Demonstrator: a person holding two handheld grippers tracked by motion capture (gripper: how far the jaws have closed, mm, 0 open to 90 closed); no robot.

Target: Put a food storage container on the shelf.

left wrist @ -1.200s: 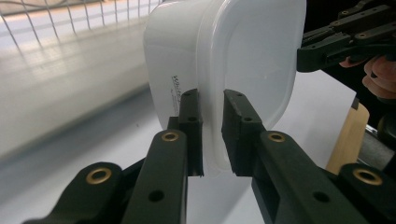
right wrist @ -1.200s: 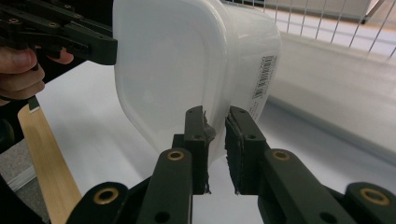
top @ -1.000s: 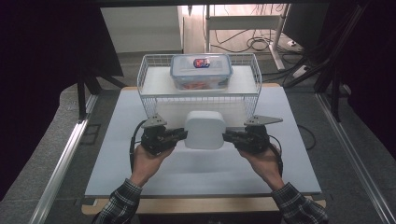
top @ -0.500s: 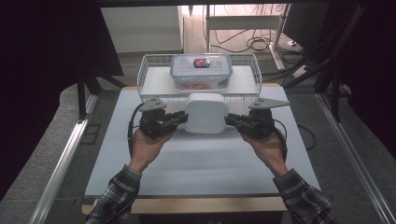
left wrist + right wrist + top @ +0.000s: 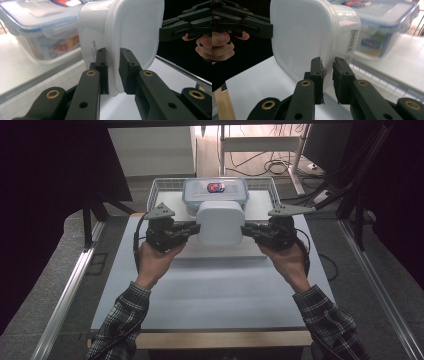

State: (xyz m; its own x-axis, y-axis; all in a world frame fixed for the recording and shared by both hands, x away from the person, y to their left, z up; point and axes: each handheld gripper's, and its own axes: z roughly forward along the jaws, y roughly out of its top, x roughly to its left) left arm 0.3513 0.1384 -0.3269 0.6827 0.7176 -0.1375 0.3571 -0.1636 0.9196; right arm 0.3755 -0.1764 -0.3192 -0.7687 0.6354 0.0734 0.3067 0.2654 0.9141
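A white lidded plastic box (image 5: 220, 222) hangs above the table between both grippers, close to the wire basket's near side. My left gripper (image 5: 192, 229) is shut on the lid rim at the box's left side (image 5: 113, 72). My right gripper (image 5: 247, 230) is shut on the rim at the box's right side (image 5: 327, 75). In the left gripper view the white box (image 5: 125, 32) stands on edge with the other gripper beyond it. The right gripper view has the white box (image 5: 307, 37) in front of the blue-lidded container.
A white wire basket (image 5: 155, 195) stands at the table's far side and holds a clear container with a blue-edged lid (image 5: 216, 190). The white table mat (image 5: 200, 290) stretches toward the near edge. Dark frame posts and cables stand around the table.
Both grippers have carried the white box up and away from the person, toward the wire basket. Their hold on it is unchanged.
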